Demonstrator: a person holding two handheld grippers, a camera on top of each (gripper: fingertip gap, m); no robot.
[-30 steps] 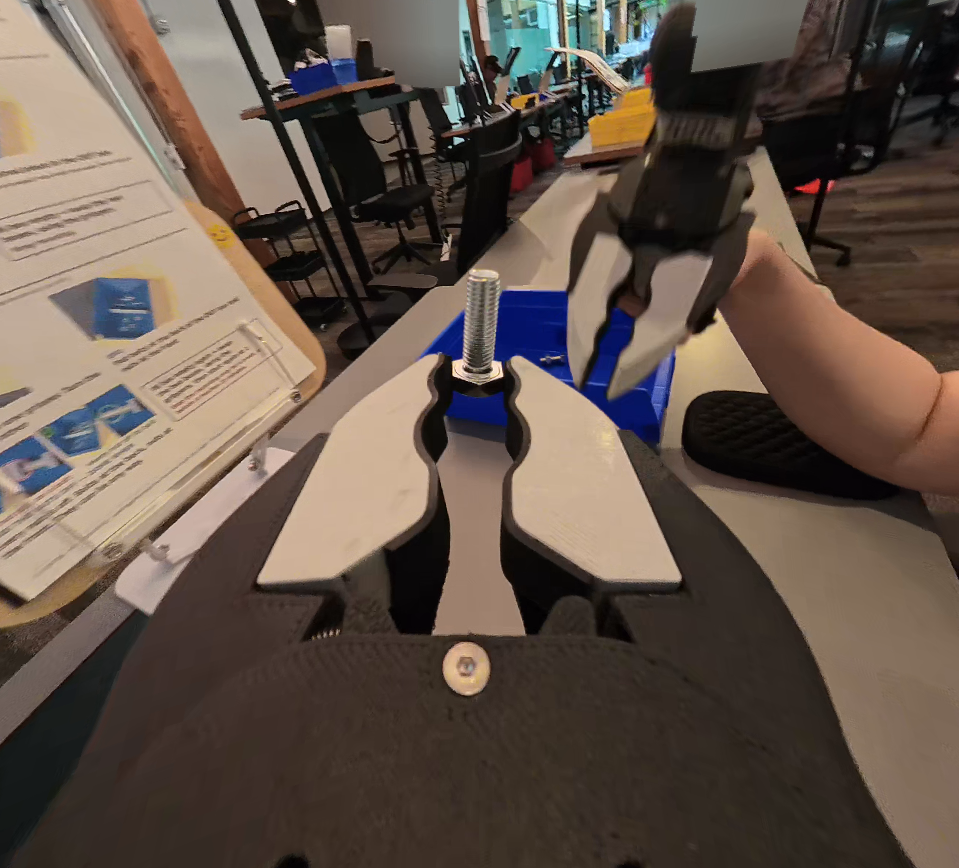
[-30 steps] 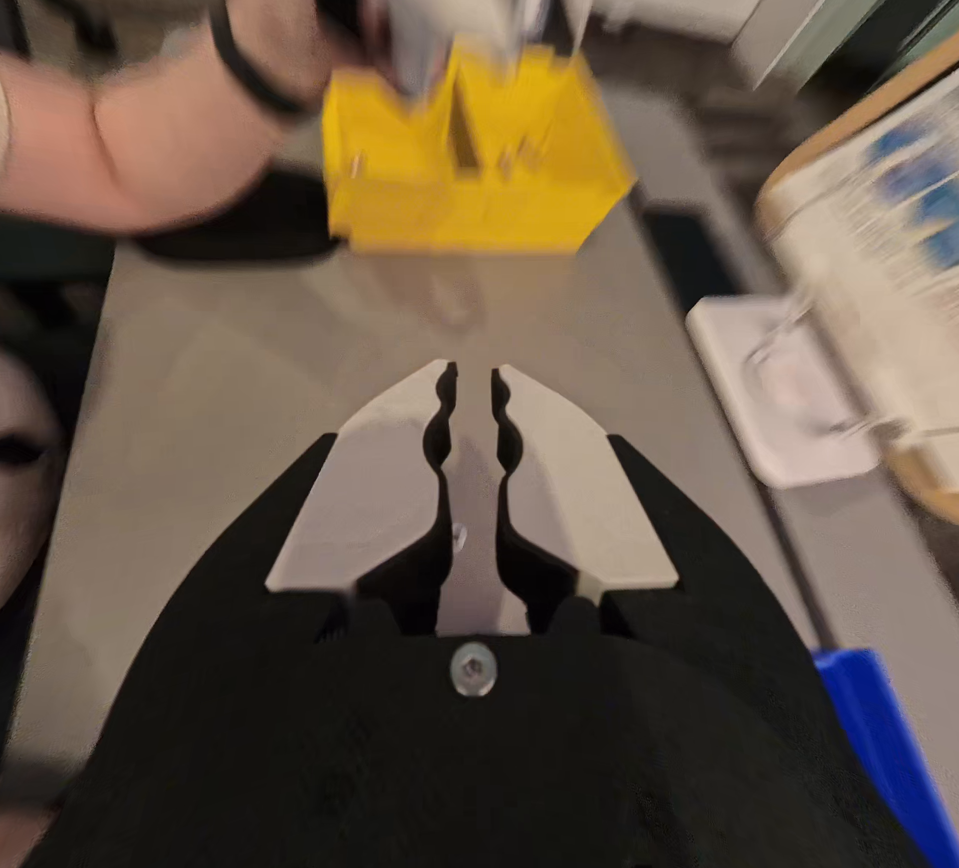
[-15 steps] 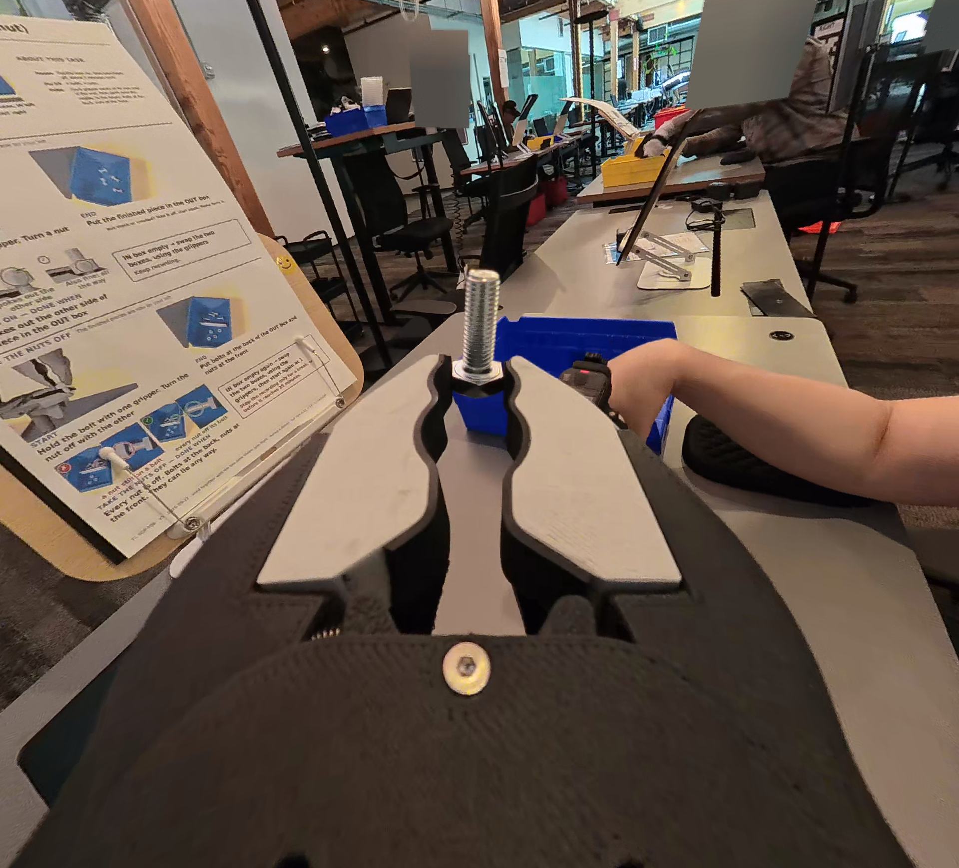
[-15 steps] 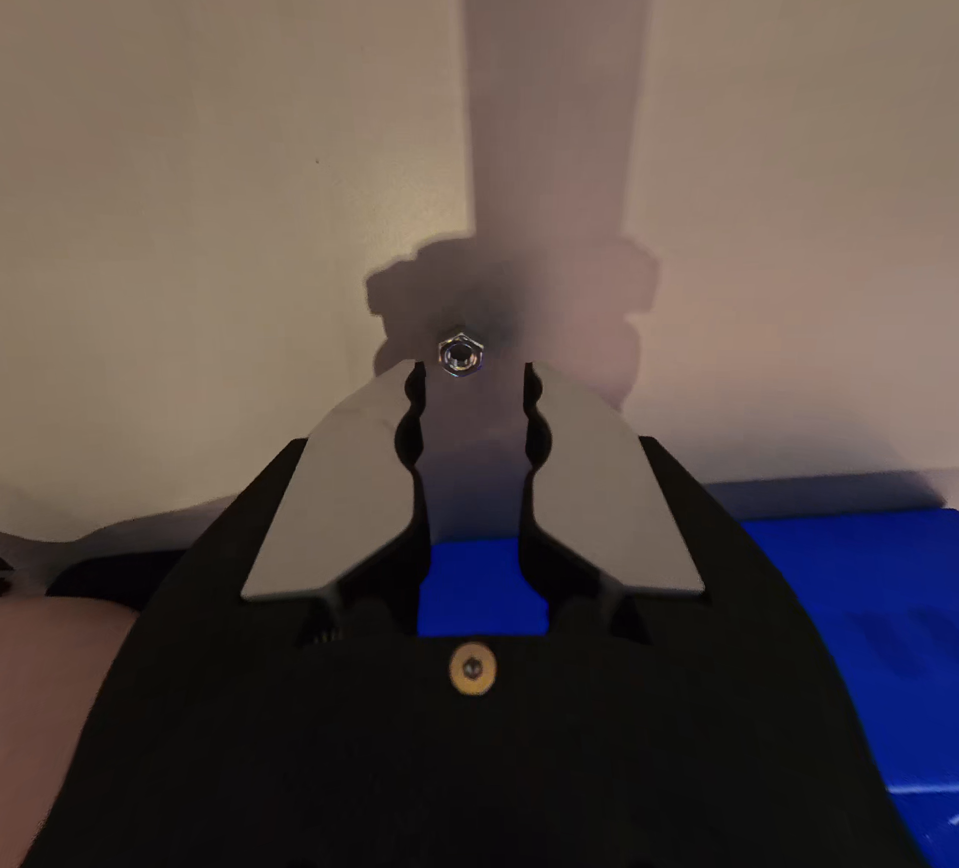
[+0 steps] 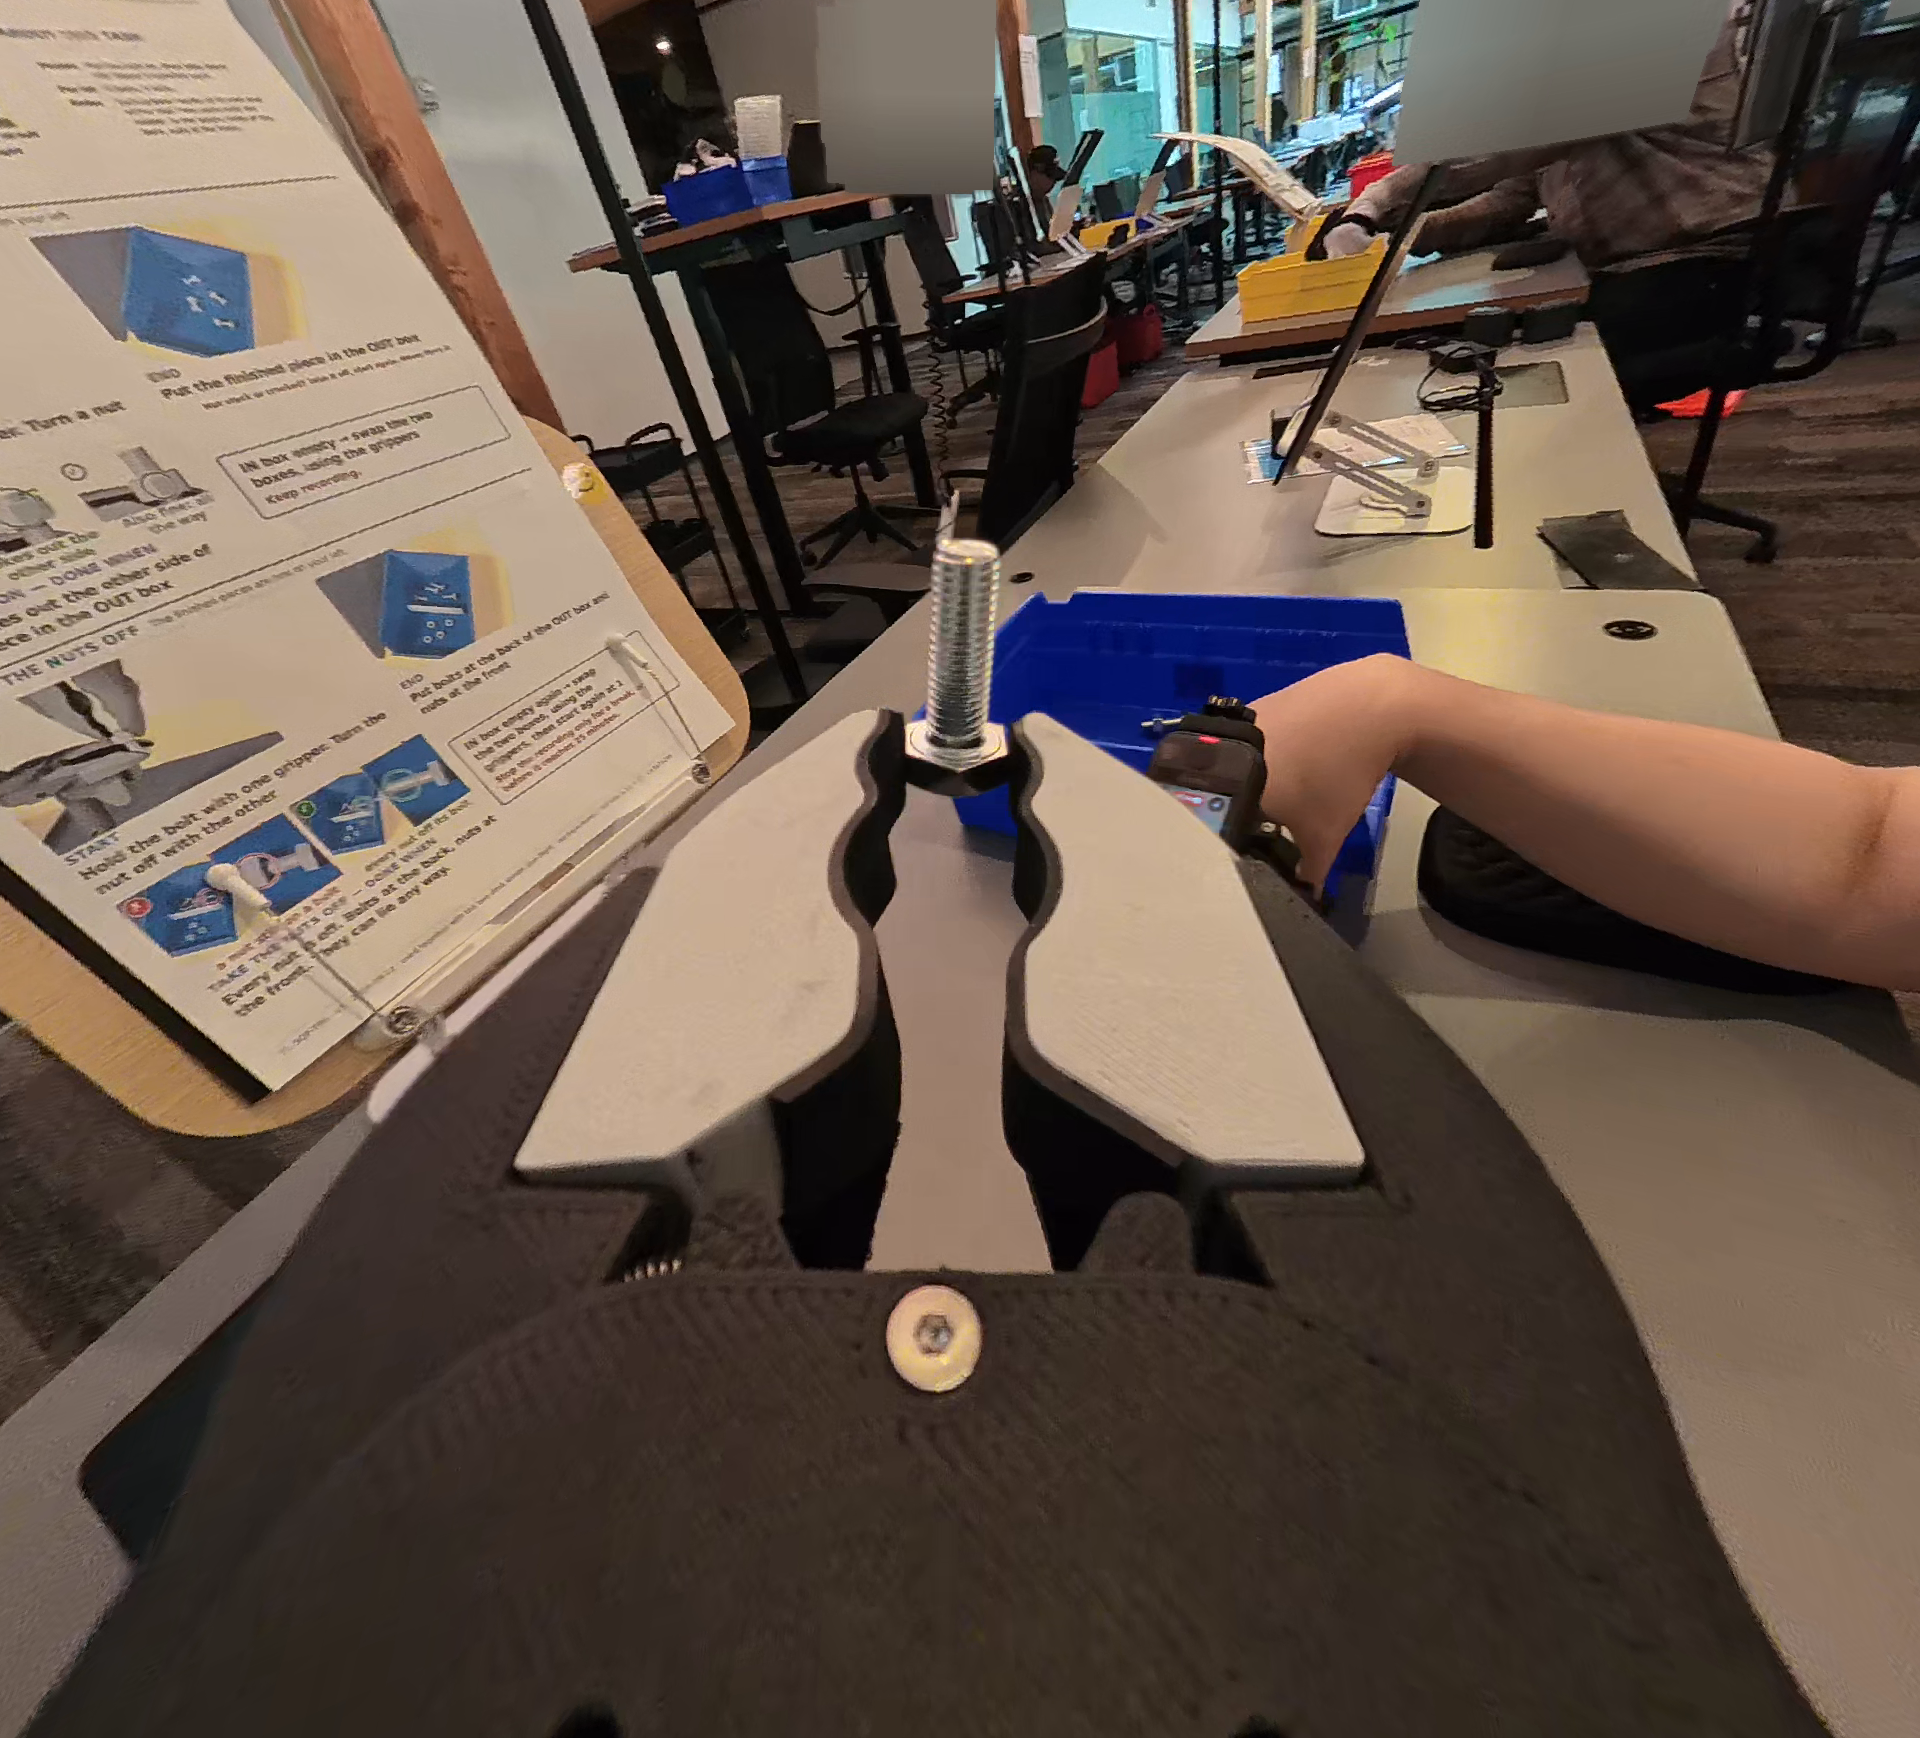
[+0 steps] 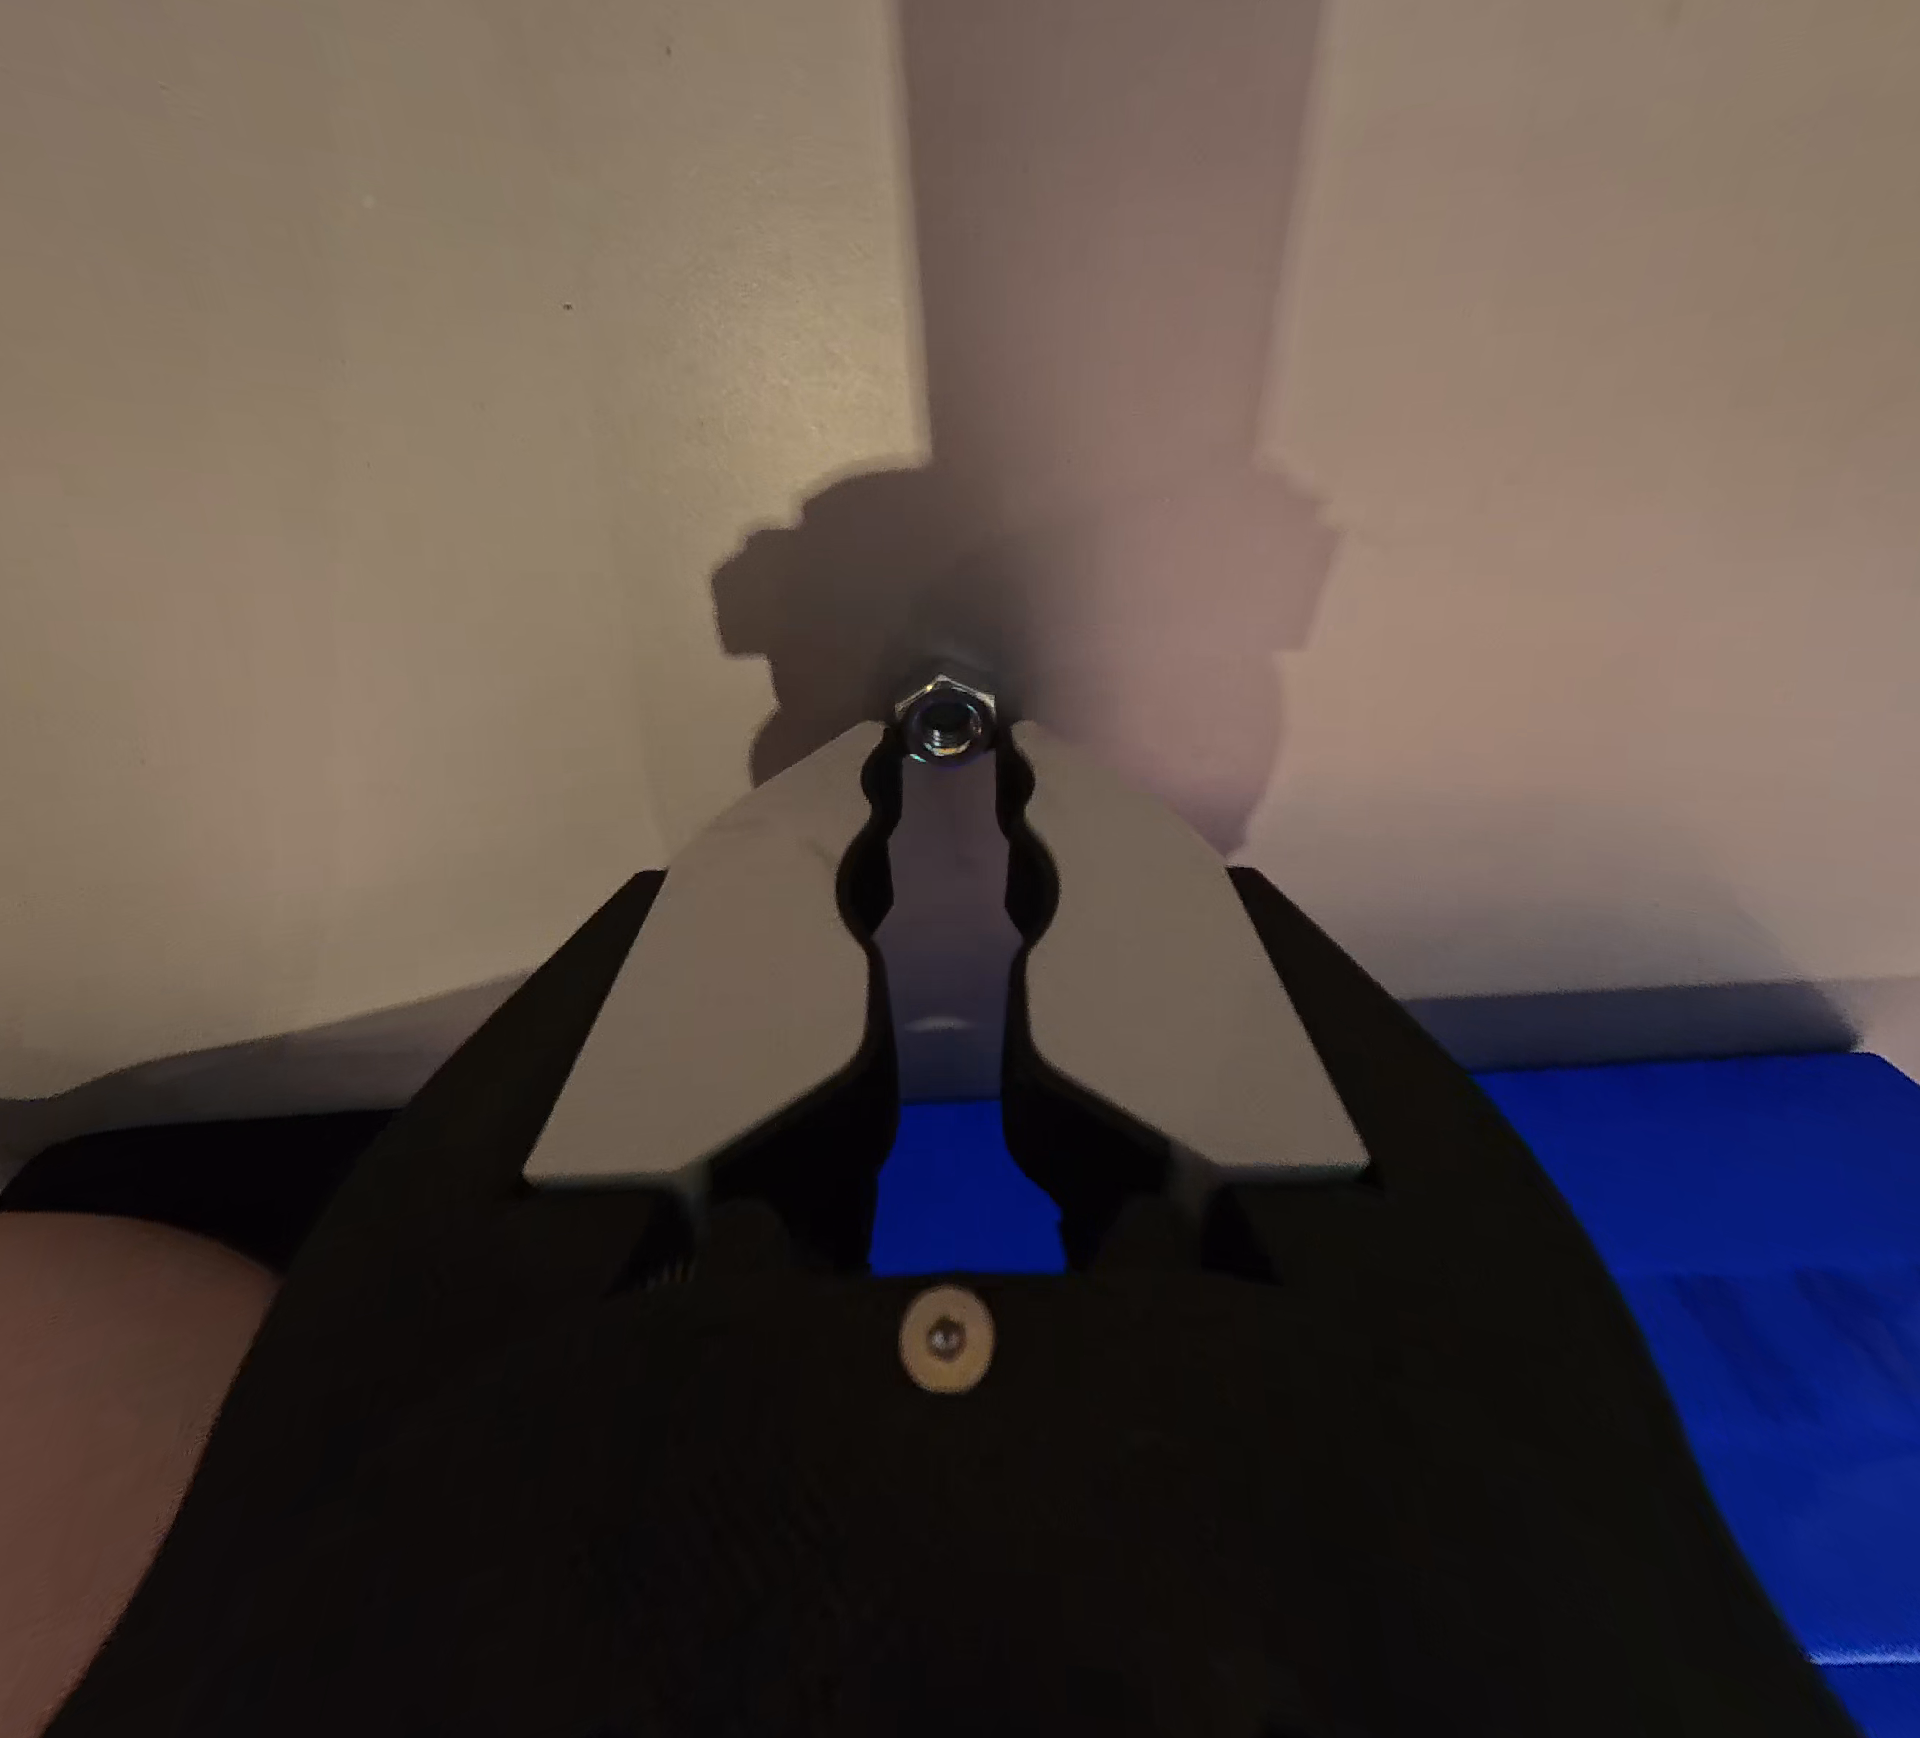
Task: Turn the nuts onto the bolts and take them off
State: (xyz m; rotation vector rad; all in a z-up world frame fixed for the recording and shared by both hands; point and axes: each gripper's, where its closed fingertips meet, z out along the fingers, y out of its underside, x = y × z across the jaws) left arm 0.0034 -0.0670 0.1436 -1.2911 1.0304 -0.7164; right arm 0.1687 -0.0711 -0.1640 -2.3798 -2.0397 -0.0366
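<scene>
My left gripper (image 5: 954, 758) is clamped on the hex head of a bolt (image 5: 962, 639), which stands upright with its threaded shank bare above the fingertips. Just beyond it sits the blue bin (image 5: 1195, 649) on the grey table (image 5: 1662, 1169); to its left the instruction board (image 5: 312, 545) leans close, leaving the freer room on the right side. My right forearm (image 5: 1610, 815) reaches in level from the right, past a black pad (image 5: 1538, 909), the hand turned down beside the bin's near wall. In the right wrist view my right gripper (image 6: 943, 732) points down at the tabletop, its tips pinched on a small nut (image 6: 943, 724), the bin's blue wall showing behind the fingers.
</scene>
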